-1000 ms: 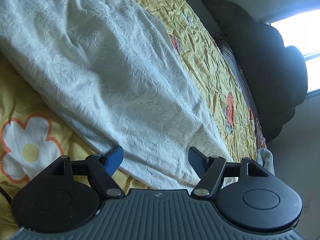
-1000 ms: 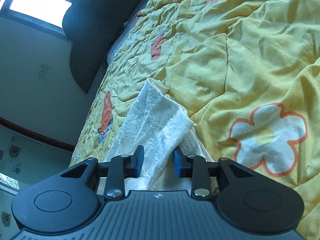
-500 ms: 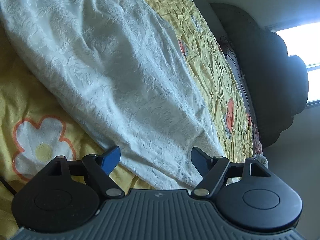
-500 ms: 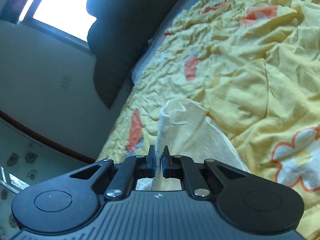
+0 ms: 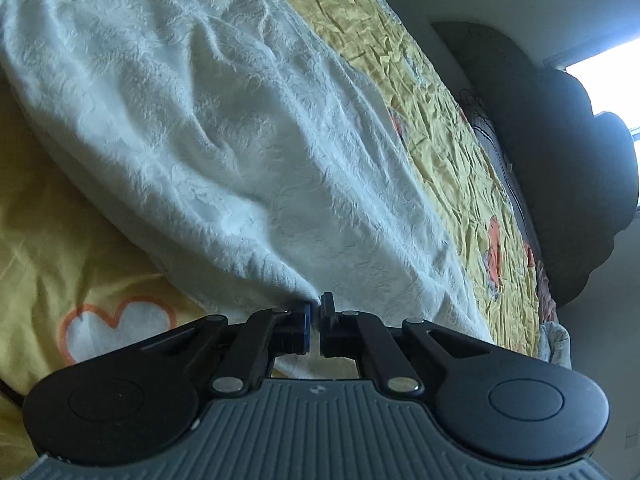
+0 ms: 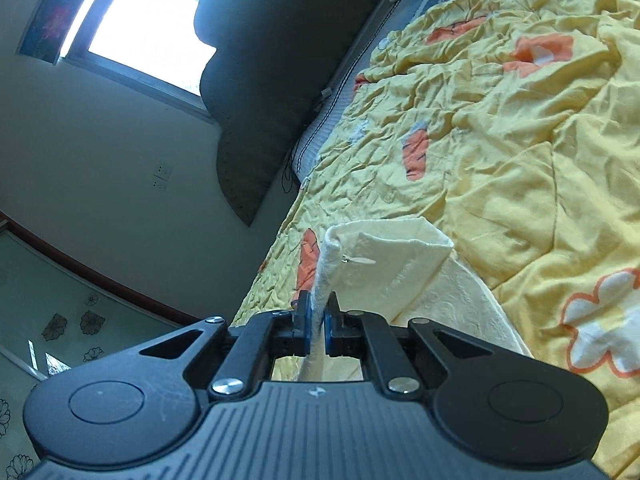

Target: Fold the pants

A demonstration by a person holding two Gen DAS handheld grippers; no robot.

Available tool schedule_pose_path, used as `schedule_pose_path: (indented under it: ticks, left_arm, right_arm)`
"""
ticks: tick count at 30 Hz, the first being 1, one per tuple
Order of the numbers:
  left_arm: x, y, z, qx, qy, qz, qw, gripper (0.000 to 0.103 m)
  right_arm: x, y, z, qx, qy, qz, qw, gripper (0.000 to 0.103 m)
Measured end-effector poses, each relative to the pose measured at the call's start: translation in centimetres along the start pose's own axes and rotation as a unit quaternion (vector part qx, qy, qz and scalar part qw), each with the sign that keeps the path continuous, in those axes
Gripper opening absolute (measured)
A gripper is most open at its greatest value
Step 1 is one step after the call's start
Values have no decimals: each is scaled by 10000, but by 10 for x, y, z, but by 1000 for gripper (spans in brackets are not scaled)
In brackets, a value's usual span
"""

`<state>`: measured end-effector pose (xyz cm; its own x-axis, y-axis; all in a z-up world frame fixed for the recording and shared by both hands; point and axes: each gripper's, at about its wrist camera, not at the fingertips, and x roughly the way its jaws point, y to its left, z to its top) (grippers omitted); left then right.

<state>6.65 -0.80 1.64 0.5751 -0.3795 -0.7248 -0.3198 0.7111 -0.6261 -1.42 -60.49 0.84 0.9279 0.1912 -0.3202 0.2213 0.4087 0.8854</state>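
both grippers are clamping the white textured fabric pants [image 5: 248, 148]: left gripper [image 5: 315, 309] pinching an edge, right gripper [image 6: 316, 312] gripping the hem [image 6: 384, 240] rising toward 12 o'clock over the yellow flowered quilt [image 6: 520, 152]

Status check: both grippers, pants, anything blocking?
Left gripper shut on pants. Right gripper shut on hem, lifted off yellow bedspread. Nothing blocking.

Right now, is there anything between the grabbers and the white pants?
Nothing visible. The left gripper is already pinched shut on the white pants at their near edge, and the right gripper is shut on a raised fold of them near the hem. Around the pants, only the yellow flowered bedspread shows.
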Motion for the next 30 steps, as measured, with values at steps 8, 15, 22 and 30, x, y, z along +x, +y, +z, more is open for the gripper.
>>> schedule_pose_path:
  ticks: [8, 15, 22, 30]
  left_arm:
    - [-19, -6, -6, 1309, -180, 135, 9911, 3]
    - [-17, 5, -5, 1443, 258, -30, 9892, 21]
    - [-73, 38, 4, 1349, -402, 308, 9896, 69]
    - [-75, 77, 33, -35, -790, 516, 9955, 68]
  right_arm:
    - [-18, -62, -39, 420, 403, -749, 9955, 6]
    - [-33, -71, -43, 720, 332, -761, 9939, 7]
    - [-72, -71, -49, 563, 62, -1133, 9919, 57]
    - [-21, -46, -48, 310, 283, -1016, 9939, 70]
